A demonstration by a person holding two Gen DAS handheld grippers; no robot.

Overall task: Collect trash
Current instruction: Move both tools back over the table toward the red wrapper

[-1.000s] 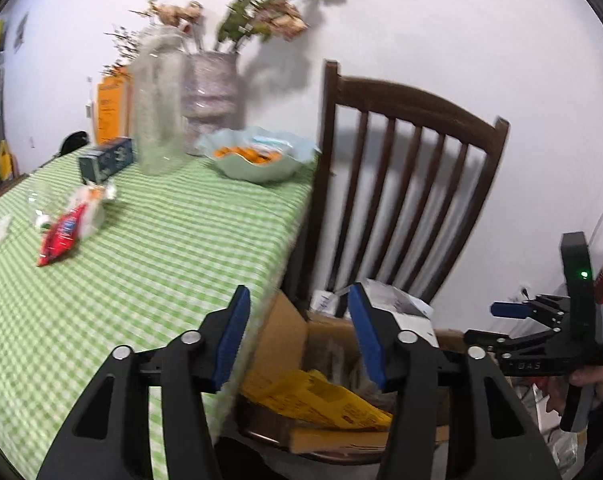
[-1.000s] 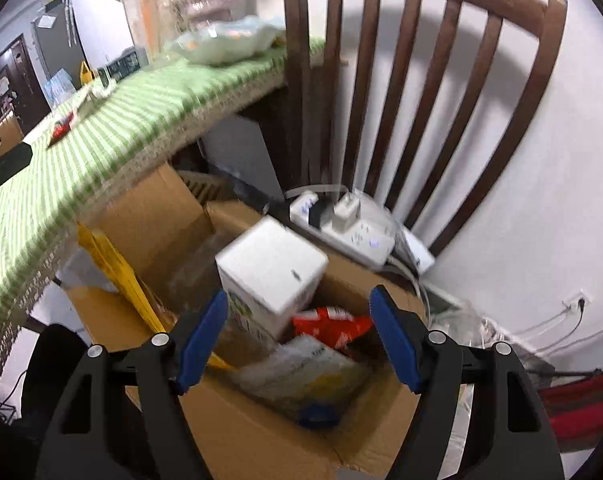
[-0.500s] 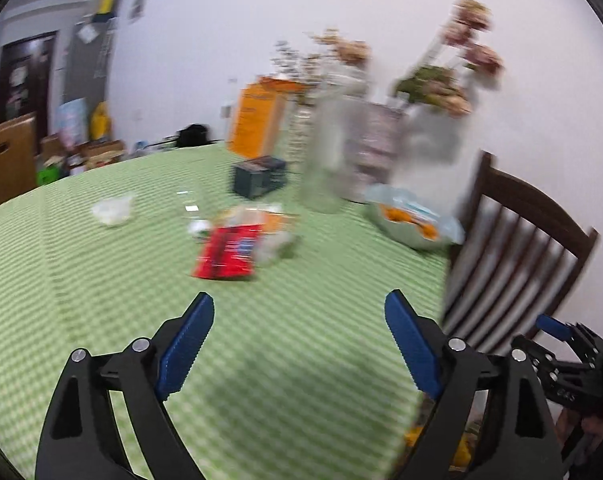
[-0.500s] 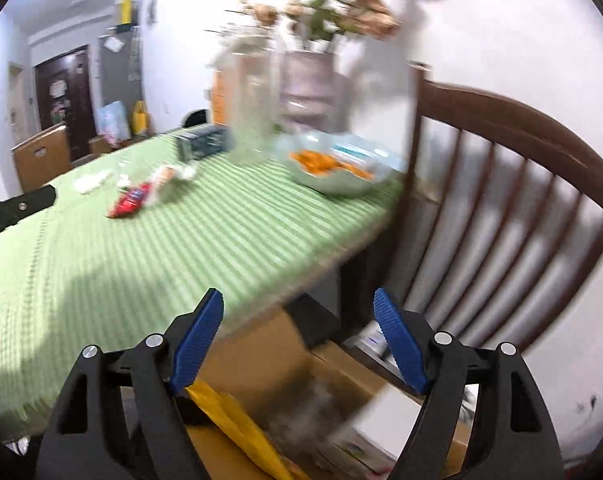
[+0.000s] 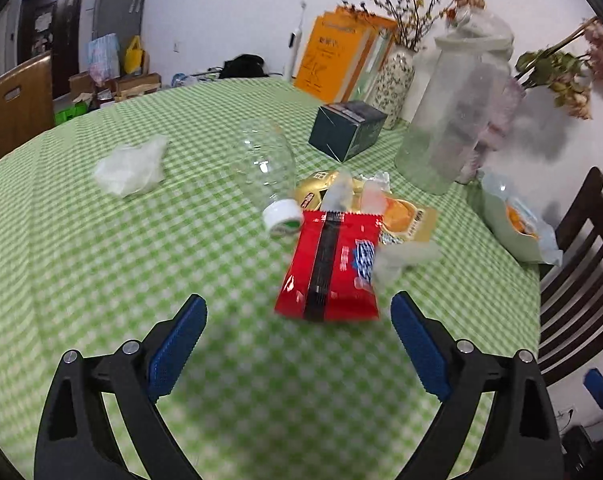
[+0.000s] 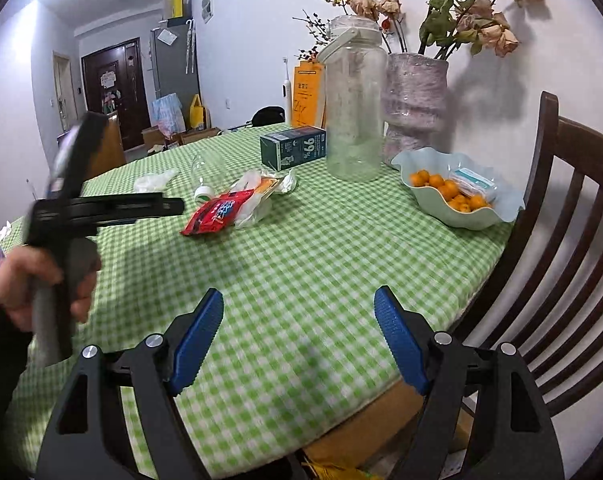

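Note:
Trash lies on the green checked tablecloth (image 5: pixel 101 280): a red snack wrapper (image 5: pixel 331 268), a clear plastic bottle (image 5: pixel 269 168) with a white cap, gold and clear wrappers (image 5: pixel 397 216) and a crumpled white tissue (image 5: pixel 131 166). My left gripper (image 5: pixel 297 340) is open and empty, just short of the red wrapper. My right gripper (image 6: pixel 299 336) is open and empty above the table's near edge. In the right wrist view the red wrapper (image 6: pixel 217 212) lies far ahead, with the left gripper (image 6: pixel 101 204) at the left.
A dark green carton (image 5: pixel 347 130), a tall clear jar (image 5: pixel 453 108), two vases with dried flowers (image 6: pixel 415 100) and a bowl of small oranges (image 6: pixel 457 196) stand at the back. A wooden chair (image 6: pixel 561 264) is at the right, with a cardboard box (image 6: pixel 373 436) below the table edge.
Both grippers have swung up from the cardboard box by the chair to the table. The left gripper has opened wider and closed in on the red wrapper.

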